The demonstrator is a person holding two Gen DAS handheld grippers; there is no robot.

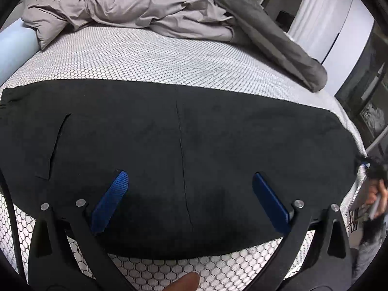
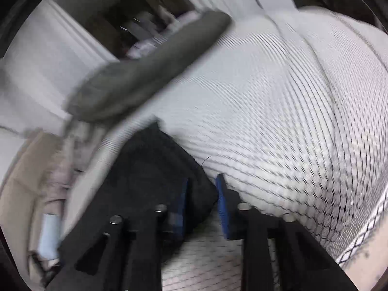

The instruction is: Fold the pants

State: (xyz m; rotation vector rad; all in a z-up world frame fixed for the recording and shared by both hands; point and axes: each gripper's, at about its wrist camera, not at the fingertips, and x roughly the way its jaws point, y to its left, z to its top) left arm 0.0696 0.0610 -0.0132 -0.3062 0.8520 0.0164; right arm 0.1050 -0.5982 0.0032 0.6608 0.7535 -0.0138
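I have the black pants [image 1: 169, 145] lying flat across the near part of the bed [image 1: 155, 58], spread wide from one side to the other on the white cover with its honeycomb print. My left tongs [image 1: 190, 181] hang over the middle of the pants with the blue pads [image 1: 110, 201] set far apart and nothing between them; a seam runs down the cloth between the two pads. A fingertip [image 1: 186, 282] shows at the bottom edge of that view. Behind the pants a rumpled beige sheet [image 1: 116, 9] lies heaped, and a rolled grey blanket [image 1: 266, 38] runs along the far right side of the bed. In the right wrist view, which is smeared by motion, my right tongs [image 2: 201, 194] sit at the end of the pants [image 2: 150, 169] with the pads nearly together, and a fold of the black cloth is bunched between them; it looks gripped, though the blur keeps me from seeing the contact clearly. I see no box, basket or other container anywhere on the bed.
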